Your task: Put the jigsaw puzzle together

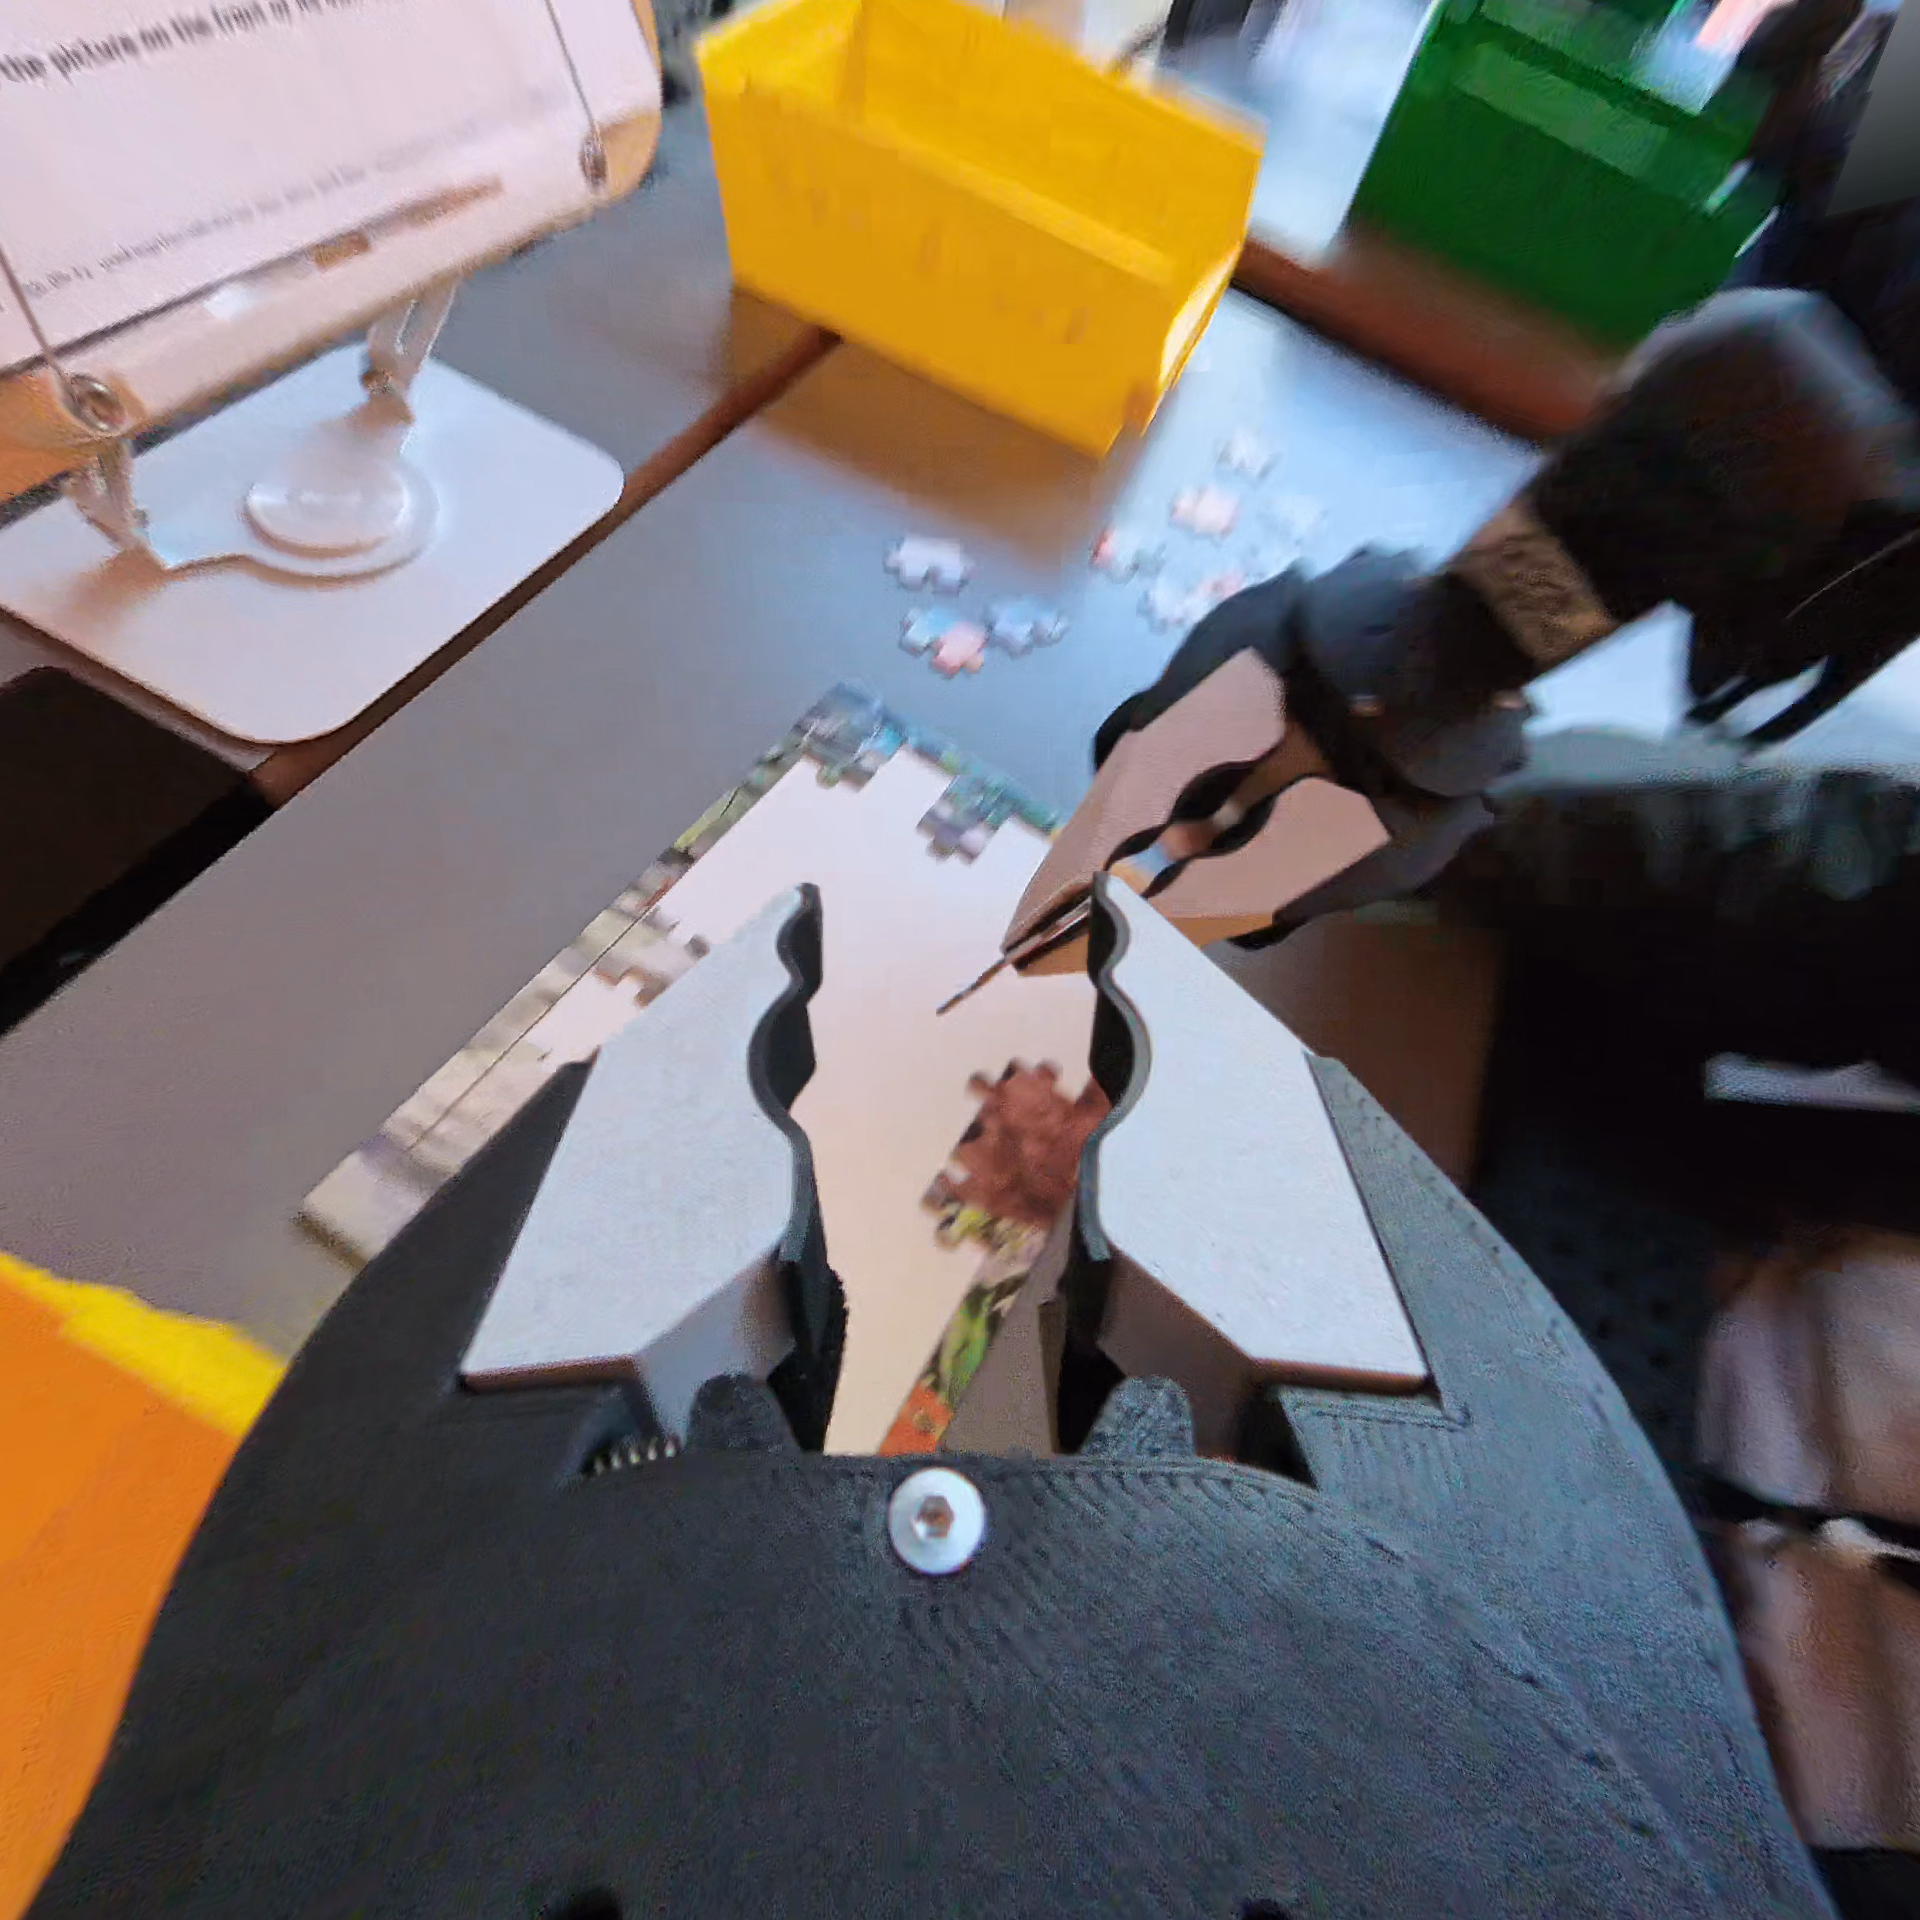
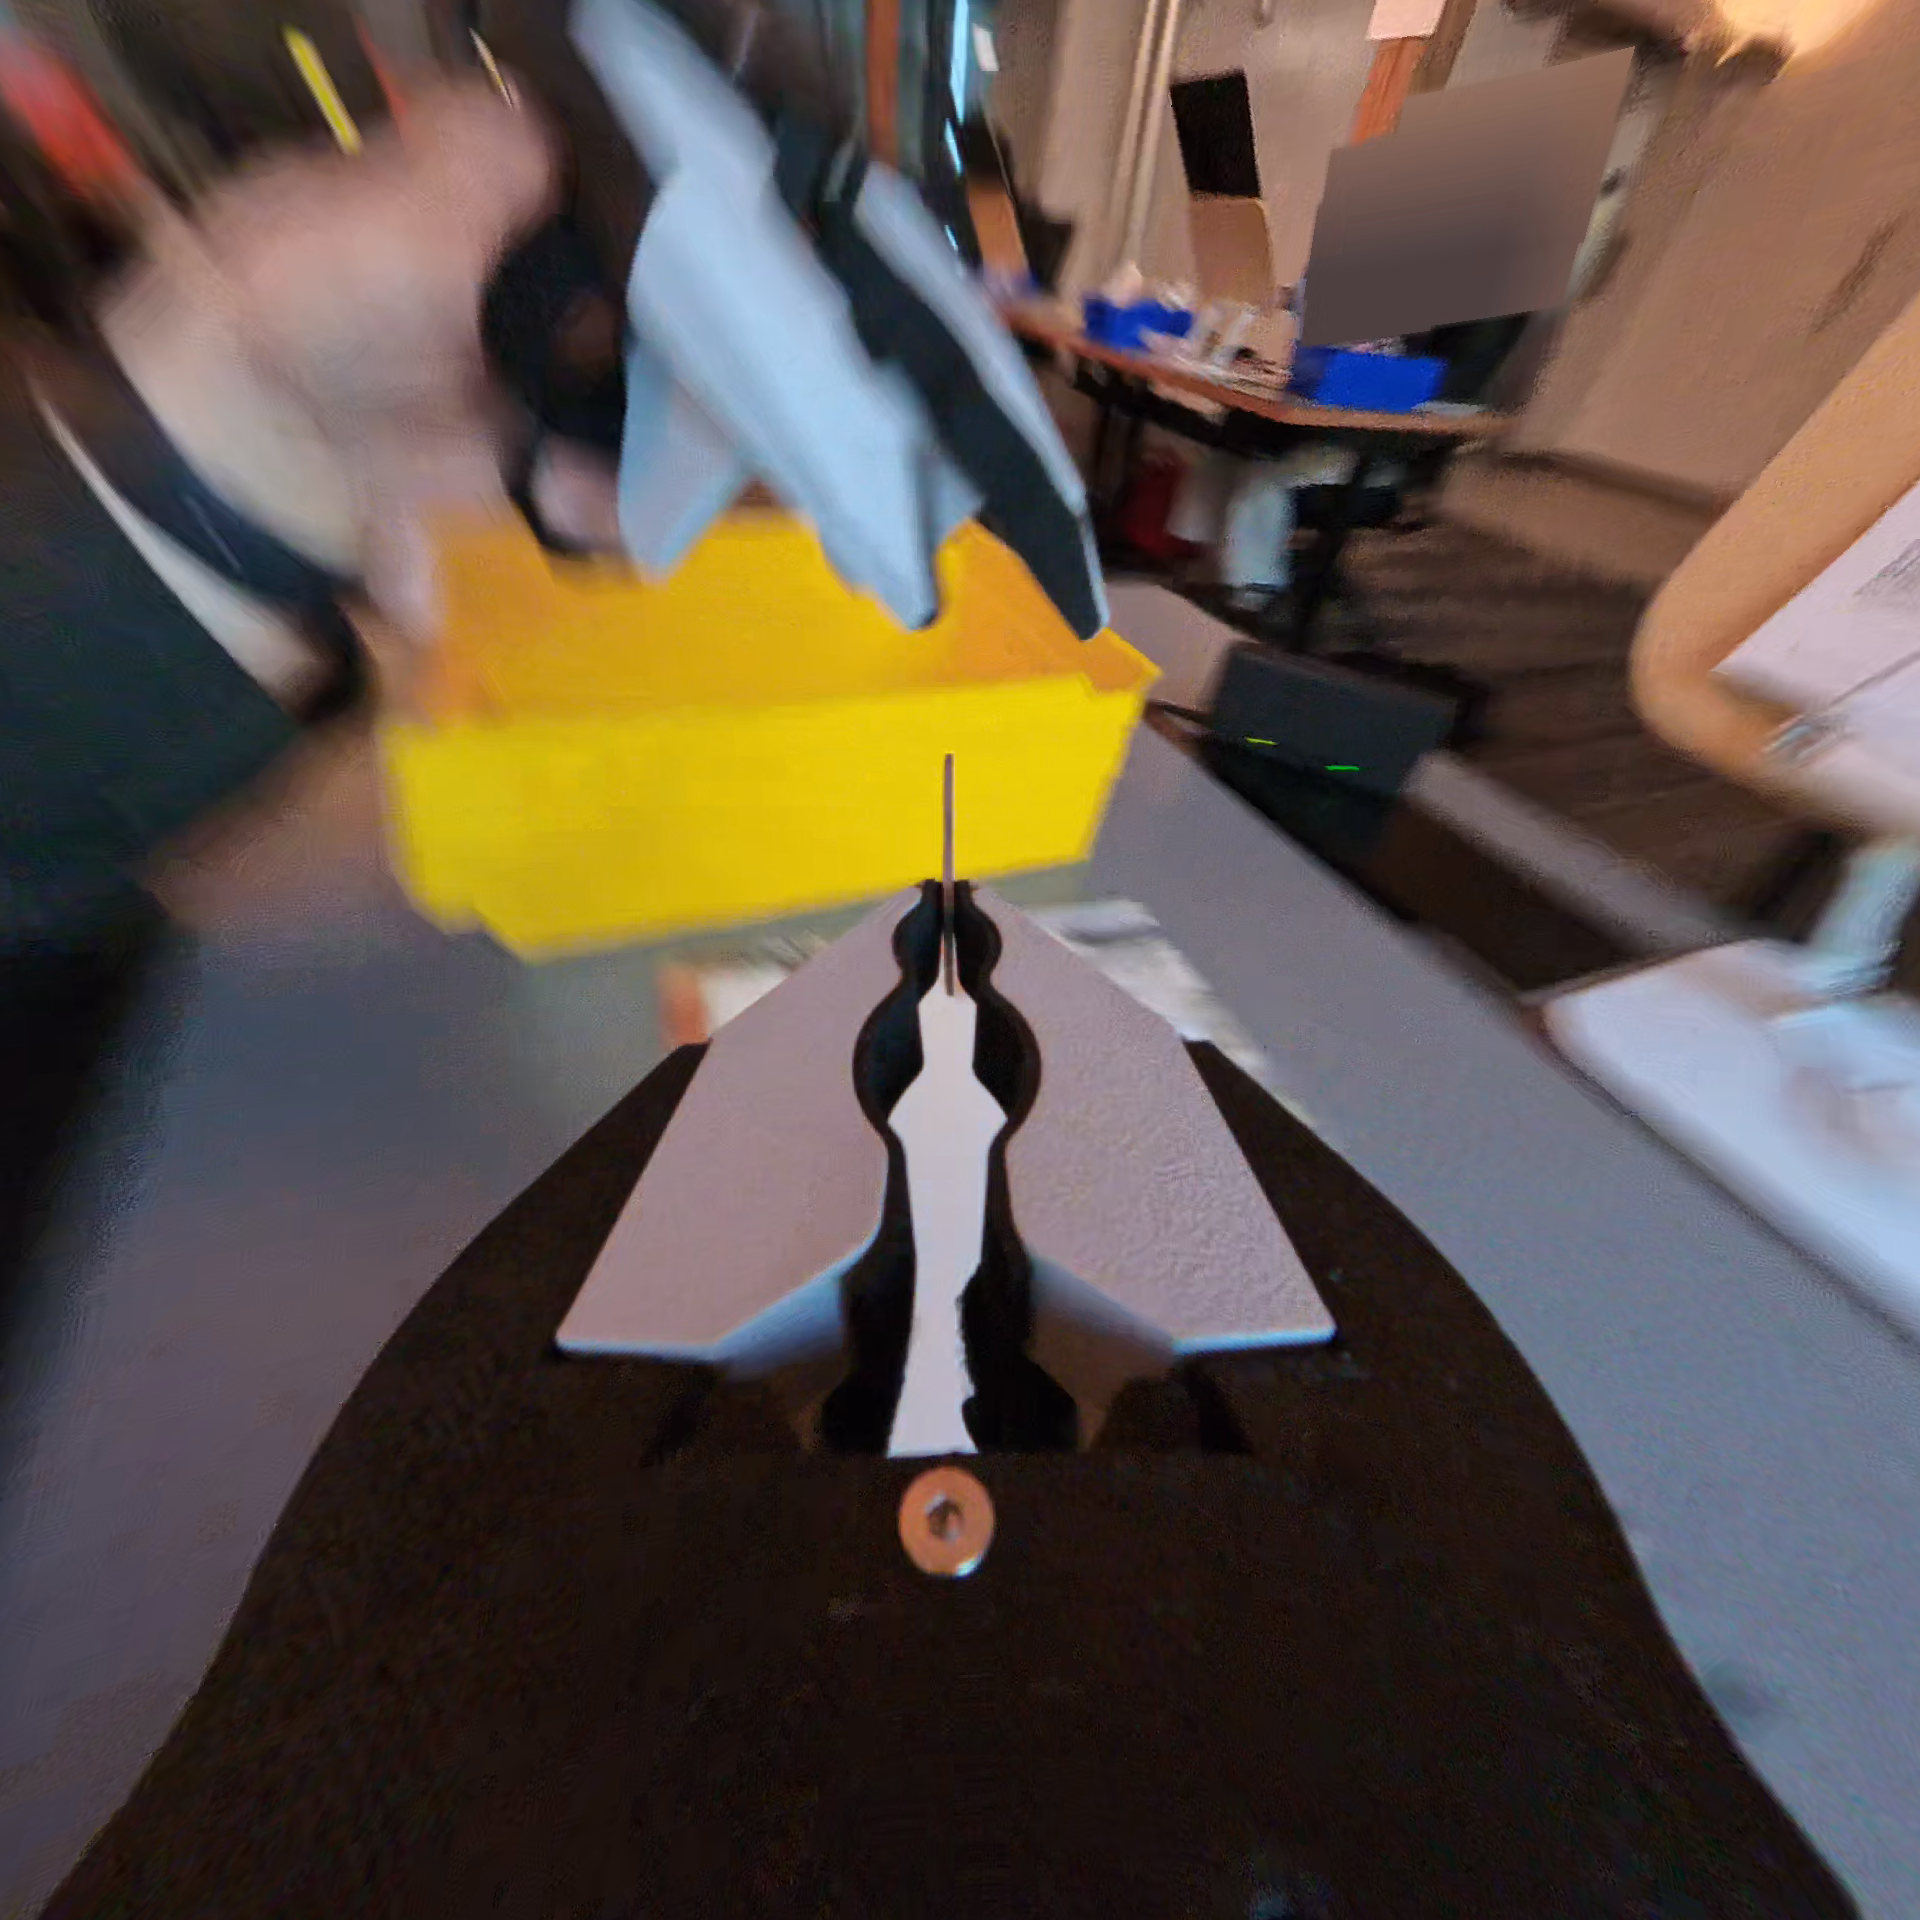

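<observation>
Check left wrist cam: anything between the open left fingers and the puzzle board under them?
Nothing. In the left wrist view the left gripper hangs open over the bare middle of the puzzle board; the piece pinched in the right gripper sits off to one side.

Loose puzzle pieces [image 1: 977, 613], yellow bin [image 2: 748, 748] blurred

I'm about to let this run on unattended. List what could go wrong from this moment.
1. The right gripper pinches a puzzle piece edge-on at its very tips; it could slip or twist out.
2. The open left gripper hangs close over the puzzle board, almost touching the right one; a bump could knock placed pieces loose.
3. Both views are blurred, so aim may be off.
</observation>
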Tool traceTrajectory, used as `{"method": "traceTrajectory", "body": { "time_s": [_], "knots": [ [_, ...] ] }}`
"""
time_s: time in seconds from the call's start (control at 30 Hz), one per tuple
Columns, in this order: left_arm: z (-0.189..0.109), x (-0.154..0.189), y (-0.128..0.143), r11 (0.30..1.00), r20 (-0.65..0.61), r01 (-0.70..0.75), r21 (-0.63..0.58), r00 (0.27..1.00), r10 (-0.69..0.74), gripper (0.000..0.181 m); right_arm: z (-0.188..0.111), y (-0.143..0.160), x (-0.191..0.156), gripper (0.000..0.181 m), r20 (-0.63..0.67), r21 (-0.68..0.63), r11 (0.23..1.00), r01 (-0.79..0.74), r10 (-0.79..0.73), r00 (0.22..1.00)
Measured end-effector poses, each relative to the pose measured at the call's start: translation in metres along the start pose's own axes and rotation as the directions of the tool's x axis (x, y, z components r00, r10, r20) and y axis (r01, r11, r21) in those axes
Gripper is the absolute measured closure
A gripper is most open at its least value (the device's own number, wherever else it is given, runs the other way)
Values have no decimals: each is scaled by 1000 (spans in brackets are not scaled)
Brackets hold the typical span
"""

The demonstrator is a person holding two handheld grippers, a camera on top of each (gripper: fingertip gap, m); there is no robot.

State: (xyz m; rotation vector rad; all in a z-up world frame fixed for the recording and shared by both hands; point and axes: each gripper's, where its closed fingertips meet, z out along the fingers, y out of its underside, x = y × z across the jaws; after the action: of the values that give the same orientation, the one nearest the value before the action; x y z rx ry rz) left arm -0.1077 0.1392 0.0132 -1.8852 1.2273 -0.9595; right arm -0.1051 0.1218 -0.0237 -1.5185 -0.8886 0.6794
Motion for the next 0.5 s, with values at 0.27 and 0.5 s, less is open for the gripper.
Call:
{"method": "traceTrajectory", "body": {
  "time_s": [0.27, 0.5],
  "knots": [
    [-9, 34, -37, 909, -513, 382, 166, 821, -252, 150, -55, -55, 45, 181, 542, 276, 467, -840, 646, 538],
    [19, 49, -32, 892, -573, 442, 91, 756, -316, 158, -51, -59, 35, 181, 586, 237, 443, -865, 645, 491]
  ]
}}
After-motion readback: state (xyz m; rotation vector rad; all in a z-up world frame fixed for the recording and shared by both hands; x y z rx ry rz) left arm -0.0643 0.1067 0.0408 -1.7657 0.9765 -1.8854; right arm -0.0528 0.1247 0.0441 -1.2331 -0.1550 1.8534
